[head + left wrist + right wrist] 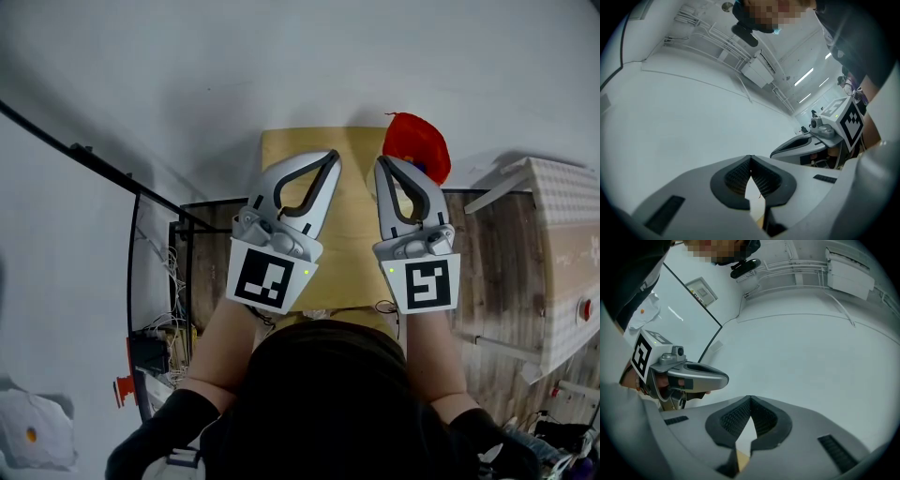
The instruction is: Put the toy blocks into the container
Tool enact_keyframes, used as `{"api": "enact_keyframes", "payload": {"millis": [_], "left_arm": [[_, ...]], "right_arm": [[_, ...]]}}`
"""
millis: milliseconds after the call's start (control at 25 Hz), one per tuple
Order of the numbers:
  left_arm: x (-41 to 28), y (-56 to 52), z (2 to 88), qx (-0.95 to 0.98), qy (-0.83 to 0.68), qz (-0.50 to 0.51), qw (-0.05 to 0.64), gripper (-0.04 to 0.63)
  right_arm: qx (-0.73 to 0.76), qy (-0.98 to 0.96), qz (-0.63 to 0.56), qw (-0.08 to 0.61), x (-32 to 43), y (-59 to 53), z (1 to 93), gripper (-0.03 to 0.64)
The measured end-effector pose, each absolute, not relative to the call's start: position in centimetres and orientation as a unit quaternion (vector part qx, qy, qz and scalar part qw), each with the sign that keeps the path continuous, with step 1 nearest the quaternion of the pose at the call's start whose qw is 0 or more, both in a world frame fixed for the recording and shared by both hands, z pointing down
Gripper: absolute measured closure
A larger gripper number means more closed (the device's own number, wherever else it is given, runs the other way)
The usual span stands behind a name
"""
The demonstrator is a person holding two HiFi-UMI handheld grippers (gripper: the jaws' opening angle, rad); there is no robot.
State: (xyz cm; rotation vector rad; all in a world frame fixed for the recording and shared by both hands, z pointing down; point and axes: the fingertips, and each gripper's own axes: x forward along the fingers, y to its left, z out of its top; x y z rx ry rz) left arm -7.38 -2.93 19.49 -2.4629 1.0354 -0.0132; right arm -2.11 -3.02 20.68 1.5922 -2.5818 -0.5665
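My left claw (750, 161) and right claw (750, 401) are both pinched together, empty, so I'd tip down and open before reaching toward what looks like the red container (417, 141).

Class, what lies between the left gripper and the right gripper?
Only a bare strip of the wooden table shows between the left gripper and the right gripper, seen in the head view.

The tan counter (356, 183) lay bare ahead of the left tool (332, 156) and the right tool (382, 162), which hung side by side with a narrow gap between them. A red container (419, 141) stood at the counter's far right corner, just beyond the right tool, while a white wall (281, 66) closed the far side and a black rack (178, 272) flanked the left
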Motion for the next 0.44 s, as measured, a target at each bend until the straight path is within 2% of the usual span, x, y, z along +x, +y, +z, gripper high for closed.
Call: {"api": "enact_keyframes", "payload": {"millis": [440], "left_arm": [[-8.38, -3.61, 19.68, -0.897, 0.379, -0.004, 0.228, 0.585]], "right_arm": [[0.514, -0.838, -0.181, 0.029, -3.13, -3.71, 20.97, 0.588]]}}
